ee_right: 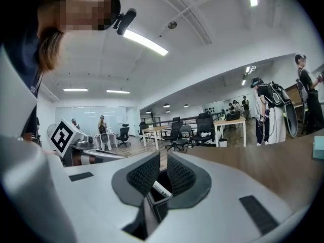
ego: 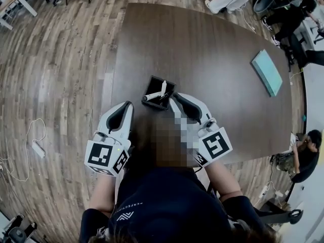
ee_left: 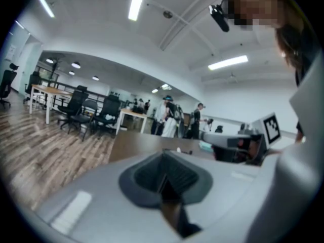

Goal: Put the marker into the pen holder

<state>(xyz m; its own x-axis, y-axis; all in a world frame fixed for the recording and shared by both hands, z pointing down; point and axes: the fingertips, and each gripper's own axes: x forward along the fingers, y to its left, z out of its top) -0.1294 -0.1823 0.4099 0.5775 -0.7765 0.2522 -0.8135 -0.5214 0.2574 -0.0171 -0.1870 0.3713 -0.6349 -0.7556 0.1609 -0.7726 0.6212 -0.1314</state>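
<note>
A black square pen holder (ego: 152,81) stands on the dark brown table (ego: 212,49), close to its near edge. Two white markers lean inside it, one slanting left (ego: 153,95), one more upright (ego: 163,87). My right gripper (ego: 173,98) points at the holder's right side, jaws a narrow gap apart and empty. Through that gap the right gripper view shows the holder (ee_right: 152,200) and a marker (ee_right: 161,189) just beyond my right gripper (ee_right: 162,161). My left gripper (ego: 129,105) hangs left of the holder, apart from it. In its own view my left gripper (ee_left: 163,158) is shut and empty.
A teal notebook (ego: 267,71) lies far right on the table. A white cable and adapter (ego: 37,148) lie on the wooden floor at left. A person (ego: 305,155) sits by the table's right end. Office chairs and desks (ee_left: 76,108) stand further off.
</note>
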